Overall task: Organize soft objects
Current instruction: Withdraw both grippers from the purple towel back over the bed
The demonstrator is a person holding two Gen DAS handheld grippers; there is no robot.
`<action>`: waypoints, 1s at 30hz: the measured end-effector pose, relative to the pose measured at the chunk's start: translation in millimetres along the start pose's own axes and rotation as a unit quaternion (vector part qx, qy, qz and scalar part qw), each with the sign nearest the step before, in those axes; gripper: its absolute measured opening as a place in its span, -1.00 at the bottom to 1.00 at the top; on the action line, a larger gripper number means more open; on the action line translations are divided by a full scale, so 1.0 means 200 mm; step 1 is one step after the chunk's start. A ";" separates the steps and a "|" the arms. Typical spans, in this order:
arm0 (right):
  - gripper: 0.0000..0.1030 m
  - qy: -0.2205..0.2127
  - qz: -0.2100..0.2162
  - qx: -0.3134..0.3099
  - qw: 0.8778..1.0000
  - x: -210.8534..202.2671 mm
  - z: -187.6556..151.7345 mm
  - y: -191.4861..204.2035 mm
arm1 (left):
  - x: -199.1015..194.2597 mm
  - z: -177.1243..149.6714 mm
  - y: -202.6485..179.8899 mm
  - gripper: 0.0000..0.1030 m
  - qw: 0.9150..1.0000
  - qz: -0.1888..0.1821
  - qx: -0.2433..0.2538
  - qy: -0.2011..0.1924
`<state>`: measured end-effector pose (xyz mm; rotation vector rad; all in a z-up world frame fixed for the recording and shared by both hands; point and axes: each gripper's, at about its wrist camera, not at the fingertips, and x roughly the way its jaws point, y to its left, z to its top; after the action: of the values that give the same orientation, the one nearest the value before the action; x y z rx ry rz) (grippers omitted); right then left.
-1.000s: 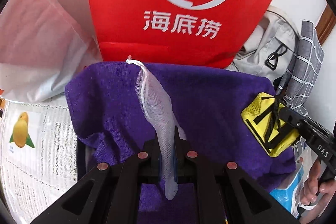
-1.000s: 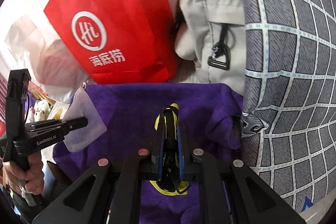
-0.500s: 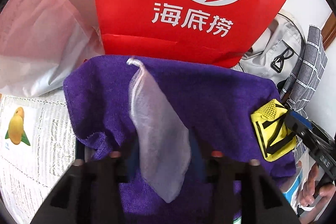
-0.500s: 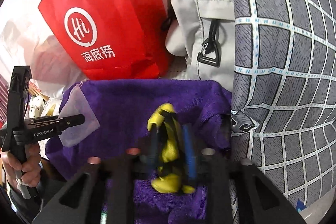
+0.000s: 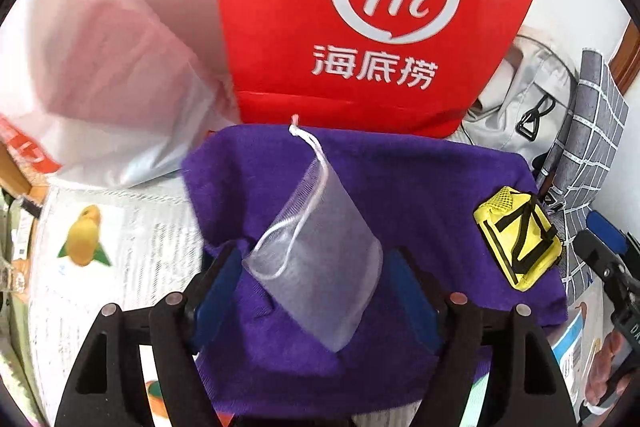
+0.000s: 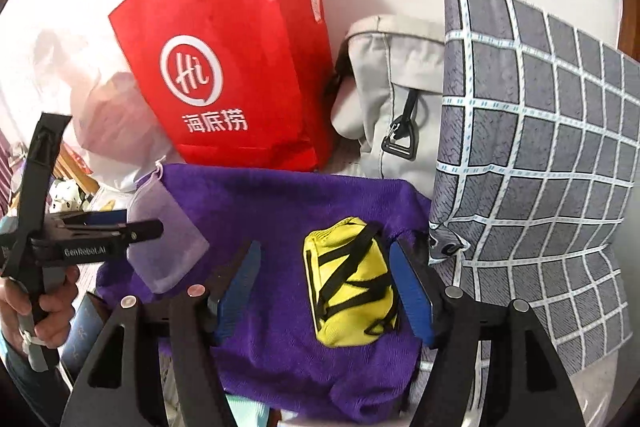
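Opening: left tool (image 5: 310, 291) over mesh pouch (image 5: 316, 259), right tool (image 6: 324, 291) over yellow pouch (image 6: 350, 297); neither gripped.

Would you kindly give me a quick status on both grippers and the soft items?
Left gripper and right gripper both opening, pads clear. Mesh pouch and yellow pouch lie flat on the purple towel. Nothing in the way.

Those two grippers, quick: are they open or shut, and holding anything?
Left gripper: fingers opening, the mesh pouch lies loose between them on the purple towel.
Right gripper: fingers opening, the yellow pouch lies free between them.
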<state>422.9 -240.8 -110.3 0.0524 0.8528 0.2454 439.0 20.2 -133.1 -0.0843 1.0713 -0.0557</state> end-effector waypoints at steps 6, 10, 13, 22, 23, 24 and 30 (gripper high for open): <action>0.29 -0.018 -0.032 -0.014 0.999 -0.15 -0.08 0.07 | -0.18 -0.09 0.02 0.46 1.000 0.009 -0.001 -0.027; 0.29 -0.019 -0.015 0.008 1.000 -0.26 -0.17 0.08 | -0.35 -0.20 0.03 0.46 0.999 0.001 -0.001 -0.055; 0.29 -0.002 -0.002 0.009 1.000 -0.32 -0.25 0.11 | -0.46 -0.28 0.03 0.46 0.997 -0.003 0.000 -0.073; 0.29 0.022 0.023 0.038 0.999 -0.52 -0.51 0.17 | -0.65 -0.61 0.01 0.46 0.996 -0.014 0.003 -0.086; 0.29 0.025 0.023 0.038 0.999 -0.54 -0.54 0.18 | -0.66 -0.65 0.01 0.46 0.996 -0.014 0.003 -0.085; 0.29 0.025 0.023 0.040 0.999 -0.56 -0.58 0.20 | -0.67 -0.68 0.01 0.46 0.996 -0.014 0.003 -0.082; 0.29 0.024 0.024 0.020 0.999 -0.66 -0.78 0.30 | -0.68 -0.89 0.04 0.46 0.998 -0.025 -0.003 -0.063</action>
<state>210.0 -222.0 -107.0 0.1045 0.9056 0.2747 217.6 31.6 -100.5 -0.1191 0.9436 -0.0913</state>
